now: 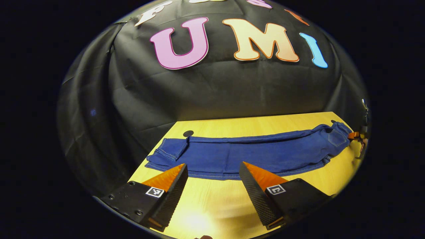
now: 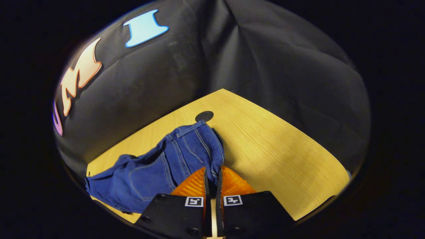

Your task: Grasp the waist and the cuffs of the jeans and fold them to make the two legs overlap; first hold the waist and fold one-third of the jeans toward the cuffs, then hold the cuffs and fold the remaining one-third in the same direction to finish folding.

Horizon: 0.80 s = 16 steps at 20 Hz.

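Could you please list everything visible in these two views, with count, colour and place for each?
jeans: one pair, blue, lying lengthwise across the table, legs overlapped, cuffs toward the left claw, waist at the far end.
table: one, light wood, under the jeans.
round dark spots on the table: two, black, one beside the cuff end and one just past the waist.
booth wall: one, black cloth, behind the table.
left claw: one, open, hovering over the table's near edge in front of the jeans, touching nothing.
right claw: one, closed on the waist of the jeans, lifting it off the table; also seen at the far waist end in the left gripper view.
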### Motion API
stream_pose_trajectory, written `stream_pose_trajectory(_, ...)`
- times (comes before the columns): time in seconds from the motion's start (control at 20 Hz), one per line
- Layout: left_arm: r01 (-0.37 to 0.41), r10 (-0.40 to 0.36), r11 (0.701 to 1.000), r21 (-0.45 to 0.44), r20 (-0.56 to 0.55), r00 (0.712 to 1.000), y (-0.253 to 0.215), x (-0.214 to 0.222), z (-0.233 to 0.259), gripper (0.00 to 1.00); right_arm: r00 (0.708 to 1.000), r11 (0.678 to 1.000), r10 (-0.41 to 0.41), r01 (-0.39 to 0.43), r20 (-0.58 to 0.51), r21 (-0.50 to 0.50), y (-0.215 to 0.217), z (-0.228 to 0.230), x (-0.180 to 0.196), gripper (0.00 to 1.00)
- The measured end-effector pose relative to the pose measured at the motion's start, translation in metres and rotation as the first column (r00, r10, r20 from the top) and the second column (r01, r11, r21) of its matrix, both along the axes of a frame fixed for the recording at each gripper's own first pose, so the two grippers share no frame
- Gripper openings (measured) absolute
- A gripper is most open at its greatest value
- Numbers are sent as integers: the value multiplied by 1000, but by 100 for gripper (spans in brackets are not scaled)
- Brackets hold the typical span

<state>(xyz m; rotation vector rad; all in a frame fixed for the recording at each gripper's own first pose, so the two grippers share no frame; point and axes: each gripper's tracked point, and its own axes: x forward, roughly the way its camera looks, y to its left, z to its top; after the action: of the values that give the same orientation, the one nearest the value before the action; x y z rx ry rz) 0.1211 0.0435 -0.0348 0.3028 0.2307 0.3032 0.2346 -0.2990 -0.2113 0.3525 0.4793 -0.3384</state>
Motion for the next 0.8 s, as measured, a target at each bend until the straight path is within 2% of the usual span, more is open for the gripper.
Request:
stream_pose_trajectory(0.1, 9, -8, 1000, 6, -10, 1000, 9, -1, -1, 95, 995, 999, 20, -24, 103, 43, 14, 26, 9, 3)
stream_pose_trajectory(0.25, 25, -25, 1000, 15, -21, 999, 24, -4, -2, 96, 977, 990, 51, -77, 209, 117, 34, 62, 15, 5)
stream_pose_trajectory(0.3, 32, -31, 999, 13, -21, 999, 28, -4, -2, 96, 969, 984, 62, -100, 239, 148, 31, 67, 5, 5)
stream_pose_trajectory(0.45, 56, -56, 998, -3, -20, 998, 41, -3, -3, 95, 938, 965, 108, -179, 329, 192, 39, 83, 3, 5)
stream_pose_trajectory(0.65, 80, -81, 996, -28, -26, 996, 59, -1, -10, 95, 865, 939, 222, -314, 451, 139, 44, 84, 11, 5)
stream_pose_trajectory(0.8, 95, -96, 994, -47, -26, 995, 70, -2, -13, 96, 793, 884, 335, -452, 508, 122, 56, 72, 21, 5)
